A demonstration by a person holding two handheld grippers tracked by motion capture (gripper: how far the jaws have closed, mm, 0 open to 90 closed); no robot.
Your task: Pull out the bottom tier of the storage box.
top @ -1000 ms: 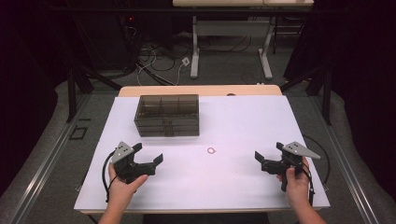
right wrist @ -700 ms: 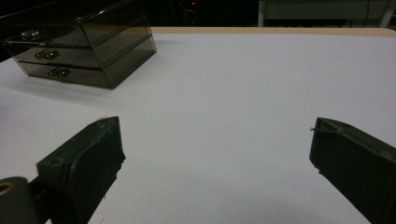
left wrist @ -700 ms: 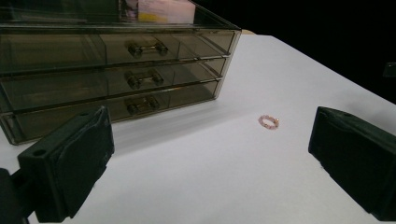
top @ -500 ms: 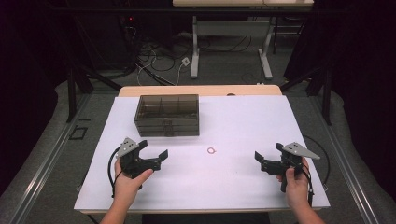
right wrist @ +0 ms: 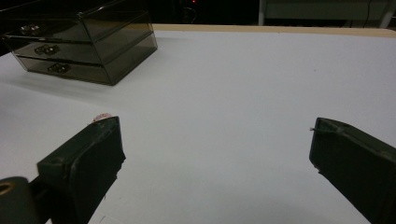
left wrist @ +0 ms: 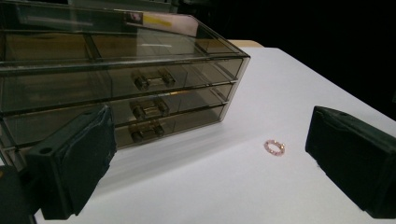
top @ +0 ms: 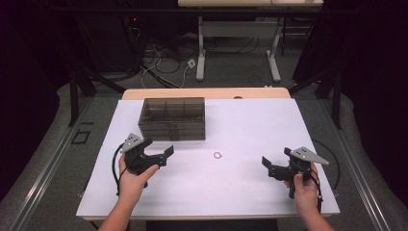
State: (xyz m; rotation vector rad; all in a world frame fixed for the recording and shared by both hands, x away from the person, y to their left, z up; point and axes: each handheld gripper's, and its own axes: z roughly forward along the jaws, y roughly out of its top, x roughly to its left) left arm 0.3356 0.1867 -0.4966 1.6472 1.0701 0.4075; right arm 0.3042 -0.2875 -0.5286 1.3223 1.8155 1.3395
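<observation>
A smoky see-through drawer box (top: 172, 118) with three closed drawers stands at the back left of the white table (top: 250, 125). A small pink bead ring (top: 218, 155) lies on the table in front of the box, toward the middle. My left gripper (top: 161, 155) is open and empty, just in front of the box's drawer fronts (left wrist: 149, 107), and the ring (left wrist: 275, 147) lies ahead between its jaws. My right gripper (top: 276, 162) is open and empty at the front right. In its own view the ring (right wrist: 100, 116) peeks over its left jaw and the box (right wrist: 84, 42) stands far off.
The white sheet covers a wooden table whose far edge (top: 207, 93) shows behind the box. Beyond it are a dark floor, cables and desk legs (top: 201, 53). A cable (top: 115, 166) trails from the left gripper.
My left gripper has moved forward and slightly right, closer to the drawer box. The right gripper, the ring and the box have stayed put.
</observation>
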